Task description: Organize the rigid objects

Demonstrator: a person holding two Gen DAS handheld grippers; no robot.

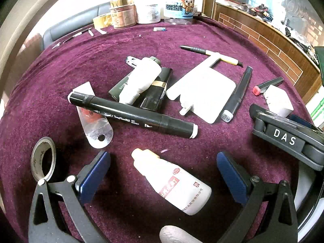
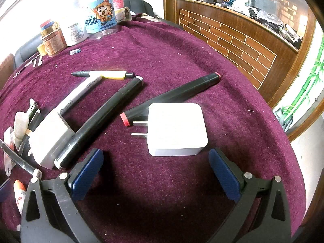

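Both tongs are standing wide open, holding nothing — the left tongs (image 1: 163,170) flanking a white bottle (image 1: 174,182), the right tongs (image 2: 156,168) facing a white charger (image 2: 176,129).

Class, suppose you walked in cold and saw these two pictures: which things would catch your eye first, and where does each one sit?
First, the white bottle with red print, lying on its side on the purple cloth between the open left gripper fingers. Next, the white plug adapter just ahead of the open right gripper, prongs pointing left. Behind the bottle, a long black art marker lies slantwise.
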